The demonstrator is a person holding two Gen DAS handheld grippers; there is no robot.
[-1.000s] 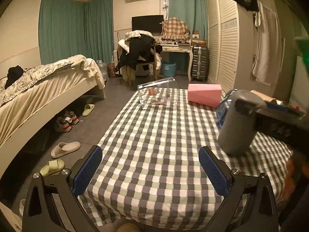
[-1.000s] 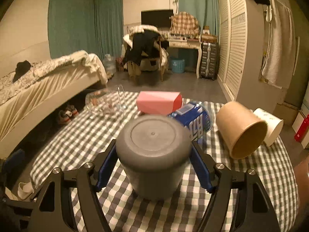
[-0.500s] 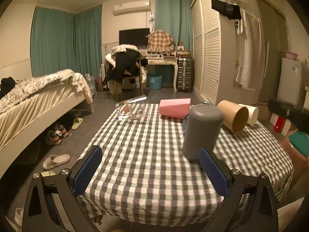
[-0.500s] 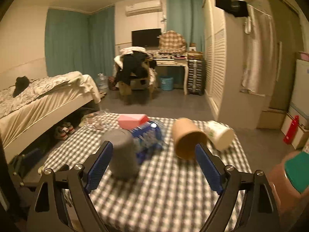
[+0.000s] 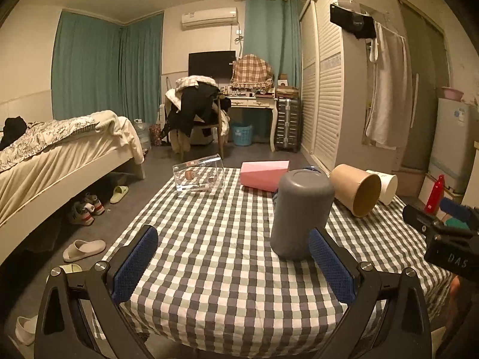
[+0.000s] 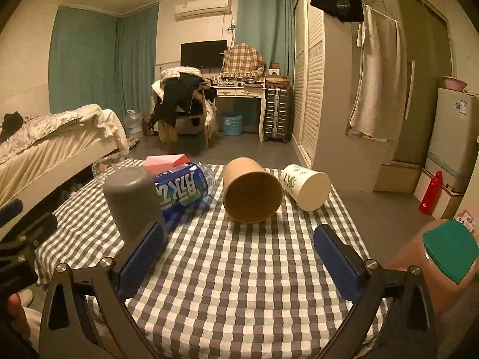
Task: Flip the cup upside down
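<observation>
The grey cup (image 5: 301, 214) stands upside down on the checked tablecloth (image 5: 215, 239), closed base up. It also shows in the right wrist view (image 6: 131, 203) at the left. My left gripper (image 5: 233, 263) is open and empty, held back from the cup, whose lower edge sits just beyond the right finger (image 5: 329, 264). My right gripper (image 6: 236, 257) is open and empty, pulled back to the cup's right, with its left finger (image 6: 143, 257) in front of the cup.
A blue-labelled bottle (image 6: 182, 190) lies behind the cup. A brown paper cup (image 6: 251, 194) and a white paper cup (image 6: 308, 187) lie on their sides. A pink box (image 5: 263, 175) and a clear container (image 5: 199, 176) sit at the far edge. A bed stands left.
My right gripper let go of the grey cup and drew back to the right. The cup now stands upside down on the cloth. My left gripper rose and pulled back.
</observation>
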